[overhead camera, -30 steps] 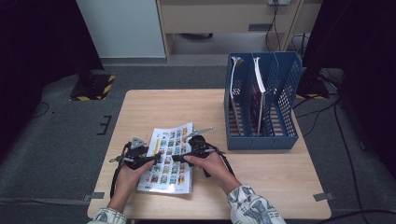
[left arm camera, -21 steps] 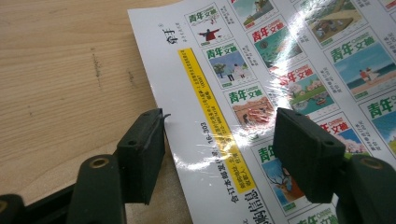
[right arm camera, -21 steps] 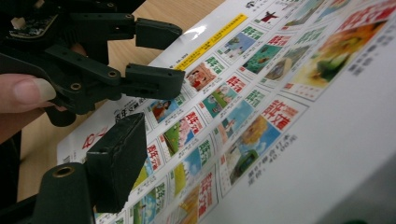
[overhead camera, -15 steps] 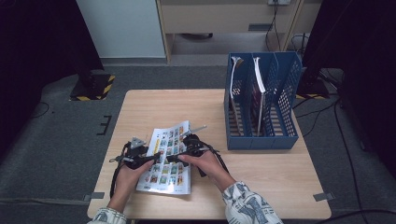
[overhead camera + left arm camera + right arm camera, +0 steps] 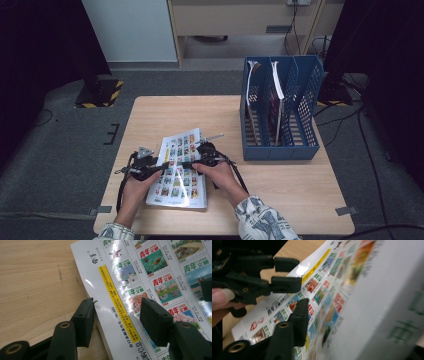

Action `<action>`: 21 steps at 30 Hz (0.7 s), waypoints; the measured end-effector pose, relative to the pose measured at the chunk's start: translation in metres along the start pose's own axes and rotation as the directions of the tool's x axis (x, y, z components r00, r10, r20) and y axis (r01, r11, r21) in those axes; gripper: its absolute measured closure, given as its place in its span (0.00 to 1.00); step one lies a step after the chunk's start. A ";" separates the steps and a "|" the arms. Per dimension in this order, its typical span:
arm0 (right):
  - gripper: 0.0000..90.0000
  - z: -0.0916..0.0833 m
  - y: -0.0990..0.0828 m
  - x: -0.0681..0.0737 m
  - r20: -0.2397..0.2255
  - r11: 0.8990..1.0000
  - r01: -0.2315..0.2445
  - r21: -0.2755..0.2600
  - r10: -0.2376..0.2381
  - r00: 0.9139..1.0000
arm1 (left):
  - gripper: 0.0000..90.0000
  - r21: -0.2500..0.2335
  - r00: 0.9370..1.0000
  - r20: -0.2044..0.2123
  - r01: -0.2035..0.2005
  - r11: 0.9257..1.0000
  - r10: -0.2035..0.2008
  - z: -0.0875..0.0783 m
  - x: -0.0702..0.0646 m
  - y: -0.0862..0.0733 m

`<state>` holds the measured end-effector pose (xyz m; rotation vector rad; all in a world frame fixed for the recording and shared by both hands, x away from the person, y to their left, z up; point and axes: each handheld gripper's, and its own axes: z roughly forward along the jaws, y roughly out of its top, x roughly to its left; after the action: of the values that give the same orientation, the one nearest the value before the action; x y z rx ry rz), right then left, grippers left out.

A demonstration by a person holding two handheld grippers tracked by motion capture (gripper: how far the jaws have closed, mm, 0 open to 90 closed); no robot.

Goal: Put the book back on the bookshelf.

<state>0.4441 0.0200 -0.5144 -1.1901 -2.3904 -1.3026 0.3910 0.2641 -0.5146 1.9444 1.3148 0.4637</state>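
A wide wooden table (image 5: 280,185) stood on a grey floor, and a person sat at its near side with both forearms reaching in.

At the right of the table stood a blue file rack (image 5: 280,107) with tall slots. A few thin books stood upright in its left slots. The other slots looked free, so the rack may have been where the next book was meant to go.

A magazine (image 5: 179,170) lay near the front edge of the table, well apart from the rack. Its cover was full of small bright pictures, with a yellow strip down one side. It lay a bit turned, not square with the table.

The left gripper (image 5: 159,167) was at the magazine's left edge. In the left gripper view its jaws were spread apart, one over the bare wood and one over the cover, with the edge of the magazine (image 5: 150,285) between them. It gripped nothing yet. It looked ready to pinch that edge.

The right gripper (image 5: 192,164) was on the other side. In the right gripper view the magazine (image 5: 352,290) rose up close and slanted, as if that side was lifted off the table. One black jaw showed in front of the cover, but the other was hidden, so whether this claw was squeezing the magazine could not be told. Farther off, the left gripper (image 5: 287,275) showed with its jaws apart.
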 end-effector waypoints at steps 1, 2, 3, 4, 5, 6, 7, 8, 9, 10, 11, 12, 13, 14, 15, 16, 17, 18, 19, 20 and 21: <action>0.67 -0.002 0.000 0.001 0.004 1.000 -0.016 -0.017 0.016 1.000 | 0.50 -0.002 1.000 0.002 0.002 1.000 -0.002 -0.001 0.000 0.000; 0.69 -0.003 0.001 0.001 0.011 0.999 -0.015 -0.030 0.015 1.000 | 0.50 -0.002 1.000 0.005 0.000 1.000 0.000 -0.001 0.000 0.000; 0.72 -0.004 0.001 0.002 0.017 0.999 -0.013 -0.039 0.014 1.000 | 0.50 -0.005 1.000 0.009 0.003 1.000 -0.002 -0.002 0.001 0.000; 0.73 -0.005 0.001 0.002 0.032 0.999 -0.006 -0.051 0.008 0.999 | 0.51 -0.006 1.000 0.017 0.006 1.000 -0.006 -0.002 0.001 0.000; 0.74 -0.007 0.002 0.004 0.046 0.998 0.003 -0.065 0.000 0.999 | 0.51 -0.007 1.000 0.024 0.008 1.000 -0.008 -0.003 0.001 0.001; 0.75 -0.009 0.002 0.006 0.061 0.996 0.024 -0.081 -0.019 0.998 | 0.51 -0.017 1.000 0.029 0.011 1.000 -0.011 -0.004 0.002 0.002; 0.75 -0.010 0.003 0.008 0.071 0.995 0.049 -0.092 -0.042 0.997 | 0.51 -0.026 0.999 0.038 0.013 1.000 -0.012 -0.005 0.002 0.002; 0.75 -0.012 0.003 0.010 0.074 0.993 0.064 -0.100 -0.057 0.996 | 0.51 -0.038 0.998 0.055 0.017 0.999 -0.014 -0.006 0.002 0.003; 0.75 -0.013 0.003 0.013 0.079 0.990 0.084 -0.109 -0.076 0.994 | 0.50 -0.043 0.998 0.058 0.013 0.999 -0.010 -0.006 0.001 0.003; 0.76 -0.014 0.003 0.016 0.085 0.988 0.100 -0.116 -0.091 0.992 | 0.48 -0.043 0.998 0.058 0.004 0.999 -0.002 -0.005 0.000 0.003; 0.76 -0.015 0.003 0.018 0.089 0.987 0.108 -0.121 -0.098 0.991 | 0.45 -0.041 0.998 0.058 0.000 0.999 0.002 -0.005 -0.001 0.003; 0.76 -0.016 0.002 0.020 0.095 0.984 0.127 -0.126 -0.116 0.989 | 0.42 -0.048 0.998 0.058 0.007 0.999 -0.004 -0.004 -0.002 0.003; 0.76 -0.017 0.002 0.022 0.101 0.981 0.143 -0.133 -0.130 0.986 | 0.40 -0.058 0.998 0.059 0.011 0.998 -0.008 -0.005 -0.003 0.003; 0.76 -0.018 0.001 0.023 0.104 0.978 0.155 -0.140 -0.141 0.984 | 0.39 -0.067 0.998 0.063 0.013 0.998 -0.008 -0.006 -0.003 0.004; 0.76 -0.020 0.001 0.024 0.108 0.976 0.161 -0.145 -0.146 0.983 | 0.38 -0.073 0.998 0.064 0.015 0.997 -0.011 -0.006 -0.003 0.004; 0.77 -0.021 0.000 0.025 0.112 0.975 0.167 -0.148 -0.151 0.982 | 0.35 -0.079 0.998 0.060 0.017 0.997 -0.012 -0.007 -0.004 0.004; 0.77 -0.023 0.000 0.025 0.118 0.972 0.178 -0.155 -0.161 0.980 | 0.33 -0.085 0.998 0.058 0.020 0.996 -0.015 -0.007 -0.003 0.004; 0.77 -0.025 -0.001 0.025 0.124 0.969 0.188 -0.163 -0.169 0.978 | 0.32 -0.097 0.998 0.067 0.027 0.995 -0.020 -0.008 -0.002 0.004; 0.77 -0.028 -0.002 0.025 0.132 0.966 0.193 -0.170 -0.172 0.976 | 0.32 -0.104 0.997 0.072 0.033 0.994 -0.026 -0.009 -0.002 0.005; 0.77 -0.030 -0.003 0.024 0.139 0.965 0.199 -0.172 -0.176 0.974 | 0.31 -0.112 0.997 0.073 0.038 0.993 -0.030 -0.009 -0.001 0.005; 0.77 -0.033 -0.004 0.022 0.144 0.963 0.206 -0.176 -0.182 0.973 | 0.29 -0.116 0.996 0.078 0.044 0.992 -0.035 -0.009 0.000 0.005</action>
<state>0.4189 0.0062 -0.4865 -1.1398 -2.5770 -1.5915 0.3883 0.2660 -0.5053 1.8183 1.2475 0.4341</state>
